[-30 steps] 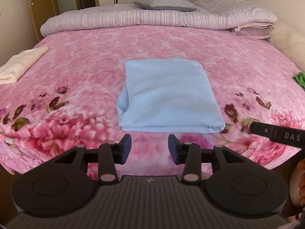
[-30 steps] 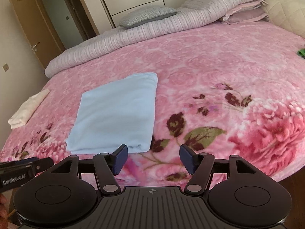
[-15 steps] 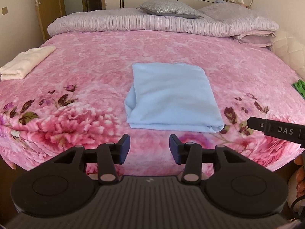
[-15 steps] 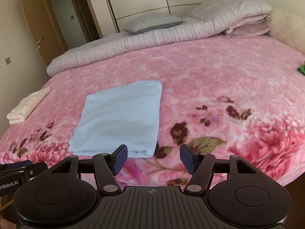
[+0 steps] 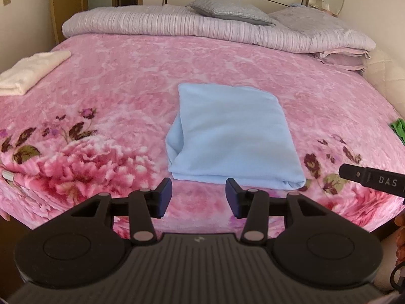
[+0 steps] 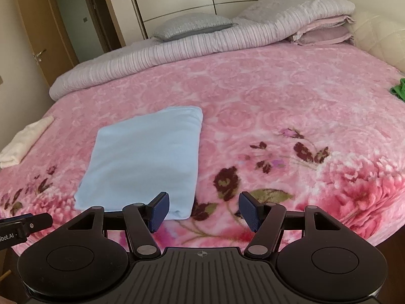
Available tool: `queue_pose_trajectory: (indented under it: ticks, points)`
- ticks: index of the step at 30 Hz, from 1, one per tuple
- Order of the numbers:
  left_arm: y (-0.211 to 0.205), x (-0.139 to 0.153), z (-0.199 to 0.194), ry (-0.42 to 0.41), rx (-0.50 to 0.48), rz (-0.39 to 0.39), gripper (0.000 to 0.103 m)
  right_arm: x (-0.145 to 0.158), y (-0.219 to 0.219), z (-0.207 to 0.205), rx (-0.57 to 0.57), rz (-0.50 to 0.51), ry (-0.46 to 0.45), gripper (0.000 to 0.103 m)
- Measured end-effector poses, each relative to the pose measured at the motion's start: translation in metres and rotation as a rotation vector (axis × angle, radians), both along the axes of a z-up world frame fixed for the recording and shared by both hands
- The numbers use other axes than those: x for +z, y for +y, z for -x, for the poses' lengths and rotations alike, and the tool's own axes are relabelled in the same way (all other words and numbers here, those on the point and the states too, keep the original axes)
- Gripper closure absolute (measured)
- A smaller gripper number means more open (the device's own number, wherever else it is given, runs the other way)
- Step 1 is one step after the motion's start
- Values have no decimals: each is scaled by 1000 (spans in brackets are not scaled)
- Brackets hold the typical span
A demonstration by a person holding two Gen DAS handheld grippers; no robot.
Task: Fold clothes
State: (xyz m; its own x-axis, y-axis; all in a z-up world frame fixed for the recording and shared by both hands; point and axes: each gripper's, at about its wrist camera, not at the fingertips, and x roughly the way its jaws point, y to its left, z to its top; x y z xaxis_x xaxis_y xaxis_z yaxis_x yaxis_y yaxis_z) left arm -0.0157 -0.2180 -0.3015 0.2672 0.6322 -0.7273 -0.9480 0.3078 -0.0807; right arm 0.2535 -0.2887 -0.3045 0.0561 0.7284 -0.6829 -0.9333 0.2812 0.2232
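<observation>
**Folded cloth lies ahead of two empty claws**

The folded light-blue cloth [image 5: 233,136] rests on the pink bed [image 5: 126,76]. The left claw [image 5: 198,193], jaws just widening, hovers empty before its near edge. The right claw [image 6: 202,210] gapes empty at its near right corner. Only the right view shows the open door [image 6: 33,30].

One light blue garment [image 5: 233,136], folded into a flat rectangle, lies on the pink floral blanket [image 5: 121,76] near its front edge. Layered folds show along its nine o'clock side in the left wrist view; its top surface is smooth. In the right wrist view it sits at ten o'clock, angled slightly.
</observation>
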Motion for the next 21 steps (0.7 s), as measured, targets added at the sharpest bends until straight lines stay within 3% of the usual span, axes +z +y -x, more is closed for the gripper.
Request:
queue_pose_trajectory:
  ticks: [5,7,9,14,21]
  points:
    - [18,-9,8,-32,10,31,60,-9,15,-3,8,31,-3,38]
    - [26,-15,15,-74,20,61,60,-16,21,-9,18,34,34,38]
    - [38,-22,25,-134,35,104,59,-26,24,-22,26,31,143,38]
    - [69,-48,61,-390,137,241,57,-57,29,-61,7,17,441,38]
    - [113,-86,82,-575,205,335,53,-86,40,-91,-24,-19,684,37]
